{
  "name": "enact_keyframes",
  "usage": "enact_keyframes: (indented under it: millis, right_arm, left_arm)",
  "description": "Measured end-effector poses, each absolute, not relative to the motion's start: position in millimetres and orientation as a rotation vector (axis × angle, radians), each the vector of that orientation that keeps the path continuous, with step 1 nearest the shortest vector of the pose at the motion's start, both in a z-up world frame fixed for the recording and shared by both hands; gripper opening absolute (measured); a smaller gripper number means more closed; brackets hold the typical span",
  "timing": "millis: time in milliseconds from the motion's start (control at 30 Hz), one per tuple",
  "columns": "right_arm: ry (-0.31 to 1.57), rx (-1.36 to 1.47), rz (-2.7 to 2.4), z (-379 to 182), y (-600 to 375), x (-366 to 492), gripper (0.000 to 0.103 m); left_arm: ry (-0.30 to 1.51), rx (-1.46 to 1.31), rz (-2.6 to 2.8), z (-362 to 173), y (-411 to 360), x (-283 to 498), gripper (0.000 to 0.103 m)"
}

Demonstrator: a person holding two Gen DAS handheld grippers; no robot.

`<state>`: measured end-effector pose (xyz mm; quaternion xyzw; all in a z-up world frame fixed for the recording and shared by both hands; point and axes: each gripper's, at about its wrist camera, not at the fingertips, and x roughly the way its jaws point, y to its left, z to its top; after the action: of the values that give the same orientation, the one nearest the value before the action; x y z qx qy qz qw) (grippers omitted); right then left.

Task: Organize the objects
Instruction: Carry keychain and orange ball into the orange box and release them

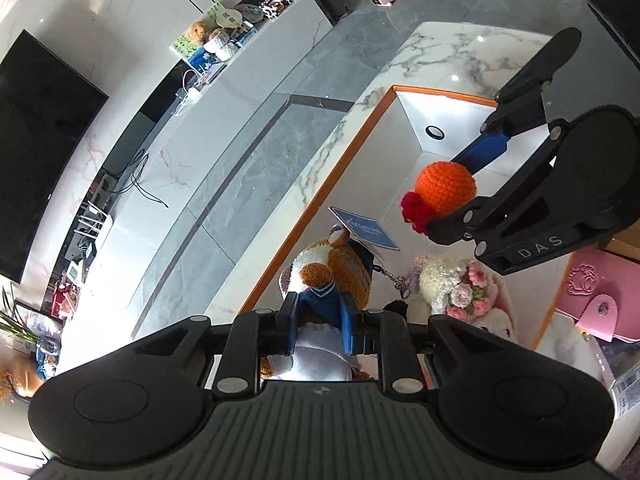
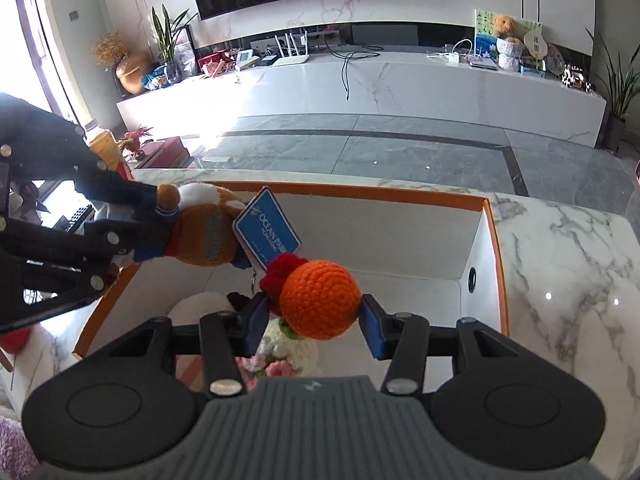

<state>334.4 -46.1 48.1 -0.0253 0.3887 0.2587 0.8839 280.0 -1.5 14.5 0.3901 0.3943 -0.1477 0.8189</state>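
Note:
My left gripper (image 1: 320, 330) is shut on a brown and white plush toy (image 1: 332, 268) in blue clothes with a blue tag (image 1: 366, 229), held over the white orange-rimmed box (image 1: 304, 224). In the right wrist view the left gripper (image 2: 132, 236) holds the plush toy (image 2: 204, 236) at the box's left side. My right gripper (image 2: 316, 316) is shut on an orange crocheted ball (image 2: 320, 300) with a red crocheted bit (image 2: 282, 272), held above the box (image 2: 494, 240). It also shows in the left wrist view (image 1: 448, 196) with the orange ball (image 1: 446, 188).
A white crocheted toy with pink flowers (image 1: 456, 284) lies in the box. A pink pouch (image 1: 600, 296) lies on the marble table (image 1: 460, 48) at the right. A white TV cabinet (image 2: 400, 80) stands across the grey floor.

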Motion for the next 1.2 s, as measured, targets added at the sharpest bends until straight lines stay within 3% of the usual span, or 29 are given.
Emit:
enact_keyframes:
  millis: [500,767,1000,1067,1200]
  right_arm:
    - [0.912,-0.006,0.541,8,-44,375,0.051]
    - [0.947,-0.013,0.557,-6,-35,376,0.051]
    - [0.939,0.007,0.561,-3,-38,378,0.051]
    - [0.924,0.033,0.582,4,-37,380,0.051]
    - [0.916,0.134,0.644,14,-38,378,0.051]
  left_arm:
    - [0.938,0.919,-0.383,-55,5,327,0.026]
    - [0.963,0.993,-0.335,-69,13,323,0.04]
    - [0.906,0.852,-0.311,-44,18,310,0.04]
    - [0.896,0.764,-0.289,-30,23,310,0.034]
    - [0.871,0.59,-0.25,-1,39,307,0.033]
